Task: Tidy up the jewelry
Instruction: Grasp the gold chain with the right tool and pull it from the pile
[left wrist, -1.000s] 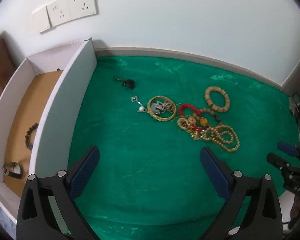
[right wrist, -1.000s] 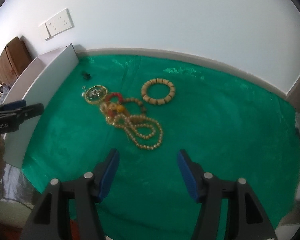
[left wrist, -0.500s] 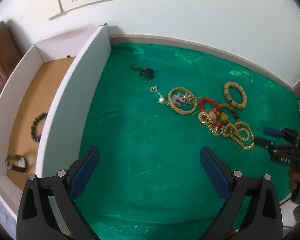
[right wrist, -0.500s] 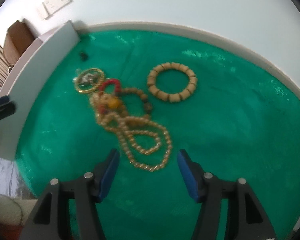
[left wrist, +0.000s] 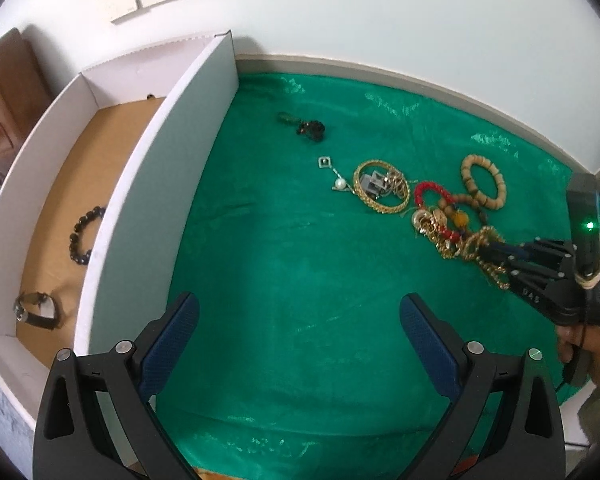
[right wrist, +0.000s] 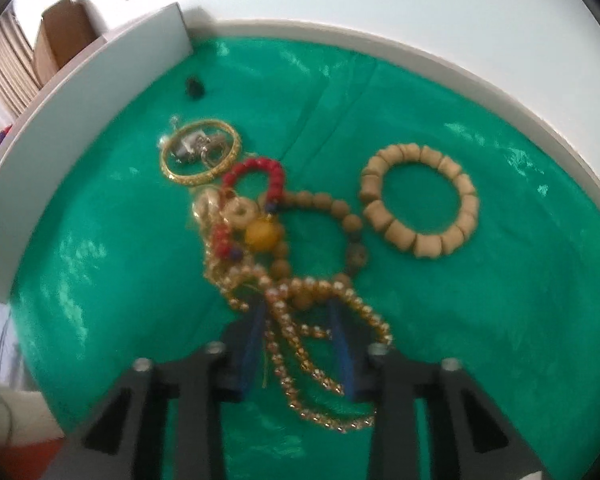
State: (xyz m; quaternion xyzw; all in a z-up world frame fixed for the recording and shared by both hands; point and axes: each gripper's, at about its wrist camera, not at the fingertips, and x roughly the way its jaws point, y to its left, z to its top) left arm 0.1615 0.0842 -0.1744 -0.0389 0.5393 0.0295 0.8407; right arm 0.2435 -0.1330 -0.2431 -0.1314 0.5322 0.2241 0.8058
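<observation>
Gold bead necklace (right wrist: 320, 332) on green counter (right wrist: 480, 320) now sits between our narrowed right hand-held gripper (right wrist: 298, 340) fingers, not yet clamped; a second ago well short. Left hand-held gripper (left wrist: 300, 320) hovers wide open. Pickup for box (left wrist: 148, 184) looks imminent.

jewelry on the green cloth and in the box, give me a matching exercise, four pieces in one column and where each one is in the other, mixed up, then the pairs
Pieces
1. wristwatch
2. gold bead necklace
3. tan block bracelet
4. gold bangle

Places
A. lying alone on the green cloth, far right of the pile
B. inside the white box, at its near end
C. between the fingers of the right gripper
D. on the cloth, ringed around a small heap of metal pieces

Pairs: 1-B, 2-C, 3-A, 4-D
</observation>
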